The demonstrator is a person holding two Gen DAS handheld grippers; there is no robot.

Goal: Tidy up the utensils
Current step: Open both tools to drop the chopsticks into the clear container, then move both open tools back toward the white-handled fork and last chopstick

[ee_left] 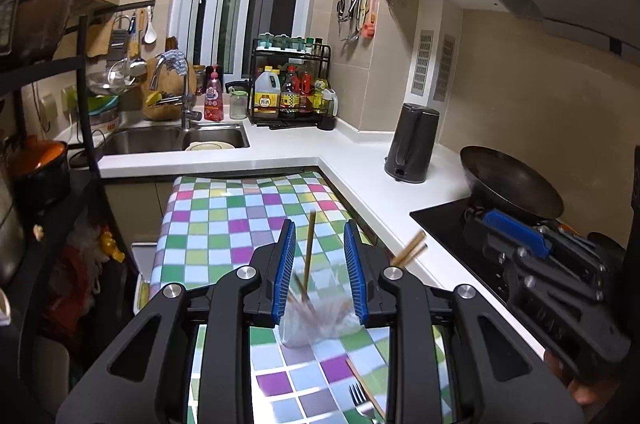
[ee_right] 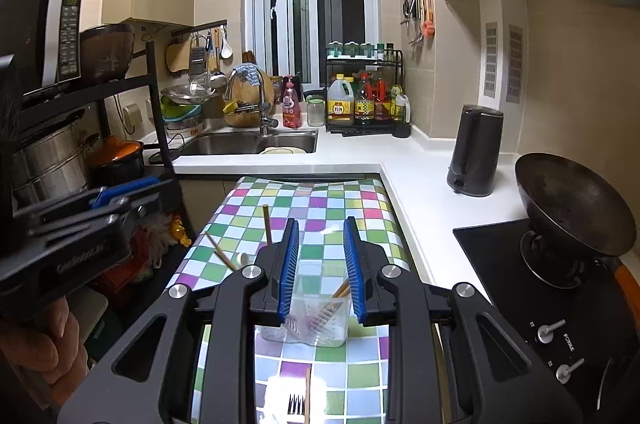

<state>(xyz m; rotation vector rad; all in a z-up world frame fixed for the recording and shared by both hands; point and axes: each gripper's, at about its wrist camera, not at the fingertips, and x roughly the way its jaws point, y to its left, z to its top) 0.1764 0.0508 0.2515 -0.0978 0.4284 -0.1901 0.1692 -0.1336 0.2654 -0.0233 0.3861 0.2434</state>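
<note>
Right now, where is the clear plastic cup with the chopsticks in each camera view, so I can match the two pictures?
Left wrist view: the clear cup stands low in the middle, on the checkered cloth, between the blue jaws.
Right wrist view: the clear cup stands low in the middle, between the blue jaws, sharper here.
Shared landmark: the dark kettle on the white counter, right of the cup in both.

kettle (ee_right: 474, 150) – on counter | wok (ee_right: 572, 208) – on stove (ee_right: 532, 284)
</note>
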